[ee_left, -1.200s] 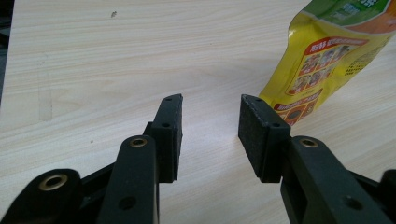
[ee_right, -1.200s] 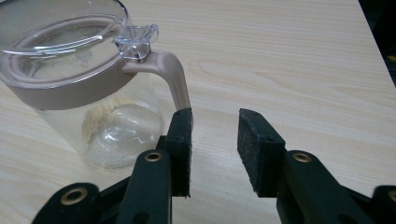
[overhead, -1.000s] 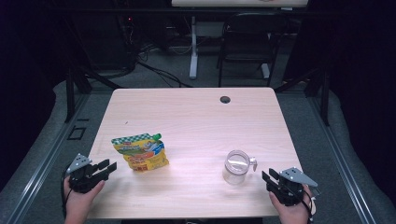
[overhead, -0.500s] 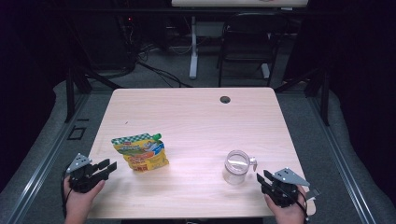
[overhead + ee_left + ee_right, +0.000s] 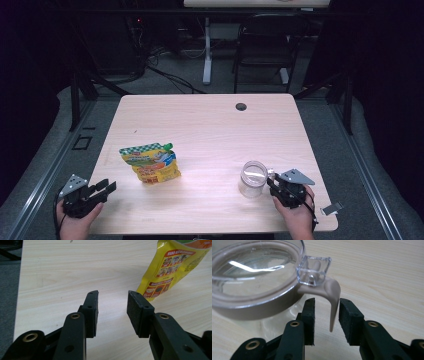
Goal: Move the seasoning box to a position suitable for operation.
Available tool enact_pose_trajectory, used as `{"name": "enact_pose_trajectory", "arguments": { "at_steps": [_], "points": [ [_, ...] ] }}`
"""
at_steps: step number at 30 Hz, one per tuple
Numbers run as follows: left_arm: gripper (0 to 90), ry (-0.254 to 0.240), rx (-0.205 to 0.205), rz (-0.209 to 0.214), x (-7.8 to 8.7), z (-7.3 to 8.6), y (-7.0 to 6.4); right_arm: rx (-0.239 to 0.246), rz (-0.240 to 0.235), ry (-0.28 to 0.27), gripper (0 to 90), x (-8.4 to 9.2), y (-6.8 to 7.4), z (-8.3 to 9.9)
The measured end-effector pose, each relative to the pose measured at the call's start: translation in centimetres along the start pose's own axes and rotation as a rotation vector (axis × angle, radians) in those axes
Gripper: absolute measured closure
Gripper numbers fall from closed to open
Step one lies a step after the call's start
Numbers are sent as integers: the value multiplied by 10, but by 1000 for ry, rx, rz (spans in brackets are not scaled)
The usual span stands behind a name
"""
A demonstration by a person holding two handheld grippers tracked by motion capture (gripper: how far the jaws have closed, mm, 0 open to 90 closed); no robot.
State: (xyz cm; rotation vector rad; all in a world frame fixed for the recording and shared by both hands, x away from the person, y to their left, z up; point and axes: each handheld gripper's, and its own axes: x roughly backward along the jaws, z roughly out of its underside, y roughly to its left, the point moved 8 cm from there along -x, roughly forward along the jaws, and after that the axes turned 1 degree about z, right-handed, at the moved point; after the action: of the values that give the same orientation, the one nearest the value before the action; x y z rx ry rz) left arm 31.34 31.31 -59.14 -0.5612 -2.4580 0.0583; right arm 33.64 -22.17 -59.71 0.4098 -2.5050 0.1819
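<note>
On the wooden table (image 5: pixel 210 130), the clear jar (image 5: pixel 252 178) stands just left of the right gripper (image 5: pixel 274 183), whose part-open jaws straddle its tan handle tab (image 5: pixel 333 307) without pressing, while the left gripper (image 5: pixel 106 187), part-open and empty, sits near the yellow pouch (image 5: pixel 150 163).

Bright table (image 5: pixel 210 130) — surroundings dark, perhaps slightly soft.

The pouch (image 5: pixel 172 267) is cut off by the top and right edges of the left gripper view, and its small print is too fine to read. In the right gripper view the jar (image 5: pixel 257 287) runs off the top and left edges; its body below the rim is blurred. In the high view the person's forearms leave the bottom edge, and the right gripper (image 5: pixel 272 182) hides part of the jar's handle.
</note>
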Motion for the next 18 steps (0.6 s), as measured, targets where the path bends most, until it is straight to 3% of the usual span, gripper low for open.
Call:
{"name": "enact_pose_trajectory", "arguments": {
  "at_steps": [12,18],
  "points": [
    [620,6,10,-26,13,9,4,-26,30,18,812,-16,-4,-6],
    [622,10,5,-26,13,10,3,-50,51,21,832,-18,-4,-8]
  ]
}}
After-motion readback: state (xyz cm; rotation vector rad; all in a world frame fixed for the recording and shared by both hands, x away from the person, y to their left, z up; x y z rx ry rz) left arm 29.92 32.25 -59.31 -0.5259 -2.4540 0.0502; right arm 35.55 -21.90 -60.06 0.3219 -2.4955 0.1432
